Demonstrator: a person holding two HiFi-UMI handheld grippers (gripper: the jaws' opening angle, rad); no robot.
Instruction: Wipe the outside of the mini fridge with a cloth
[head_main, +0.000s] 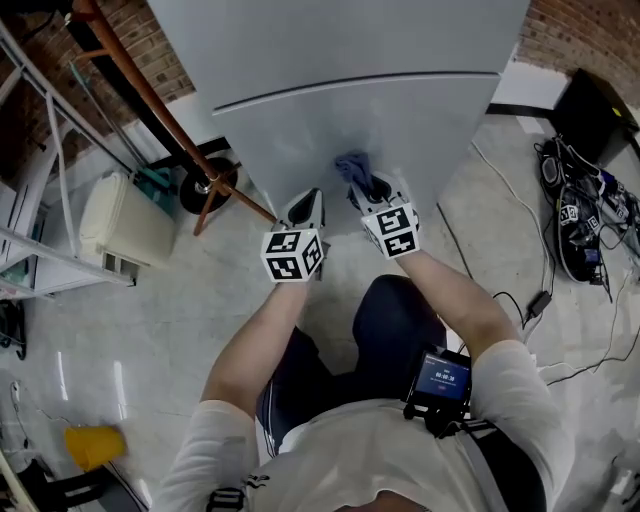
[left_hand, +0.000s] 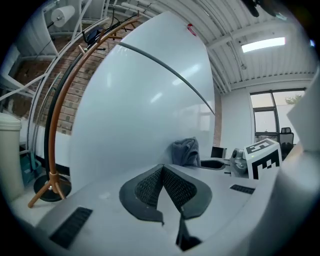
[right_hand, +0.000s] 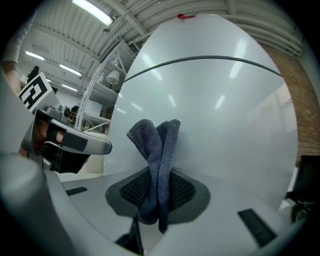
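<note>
Right gripper (right_hand: 159, 192) is clamping the cloth (right_hand: 157, 145), which is sticking up lengthwise from its jaws, with the fridge (right_hand: 225, 110) standing straight ahead and very close; contact is unclear. Left gripper (left_hand: 164, 184) is hovering just to its left, jaws pressed together on nothing, so the wiping probably falls to the right.

The person wears a white short-sleeved shirt (head_main: 350, 455), dark navy trousers (head_main: 385, 320) and a black strapped-on device with a blue screen (head_main: 441, 378). The white plastic left gripper (left_hand: 162, 170) and right gripper (right_hand: 159, 181) each bear a black-and-white marker cube (head_main: 293, 255).
</note>
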